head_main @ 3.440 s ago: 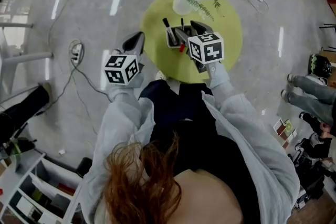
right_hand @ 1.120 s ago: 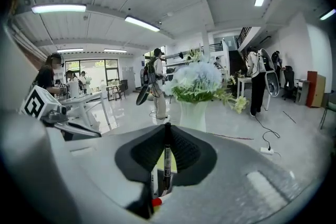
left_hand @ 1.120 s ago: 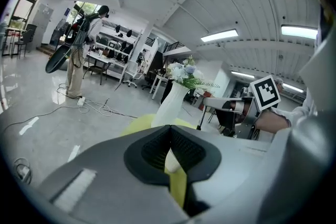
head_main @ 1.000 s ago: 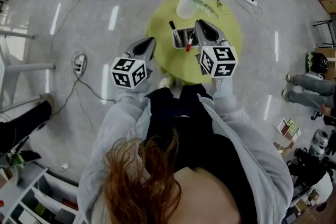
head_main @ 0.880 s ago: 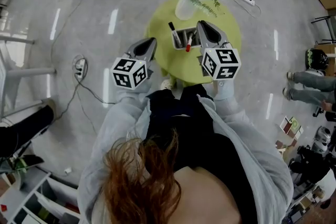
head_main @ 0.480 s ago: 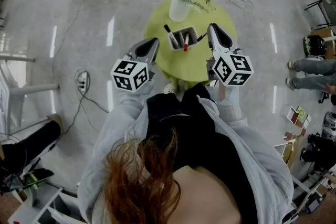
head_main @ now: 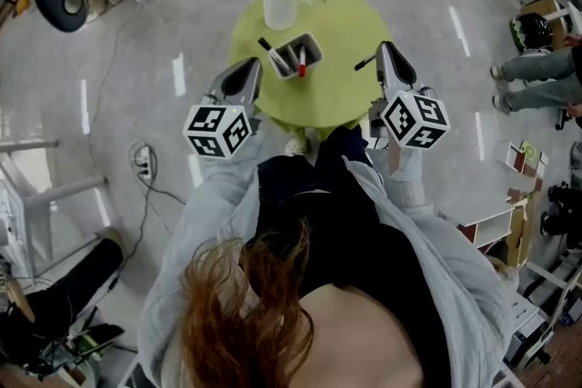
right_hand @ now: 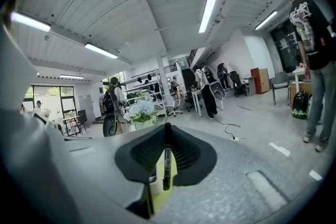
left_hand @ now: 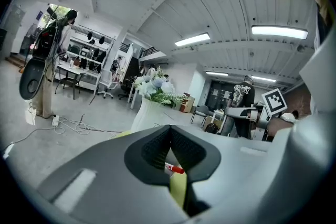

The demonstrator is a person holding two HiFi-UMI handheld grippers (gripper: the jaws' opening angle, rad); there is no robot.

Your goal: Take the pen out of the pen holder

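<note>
Slippage is our main worry: the slim black pen point(right_hand: 166, 162) sits pinched in the tight jaws of our right gripper point(head_main: 386, 52), clear of the grey rectangular pen holder point(head_main: 296, 56) and over the right side of the round yellow-green table point(head_main: 346, 18). A hasty swing could twist it loose onto the floor, and our left gripper point(head_main: 249, 70), jaws pressed together on nothing, is too far left to help.
</note>
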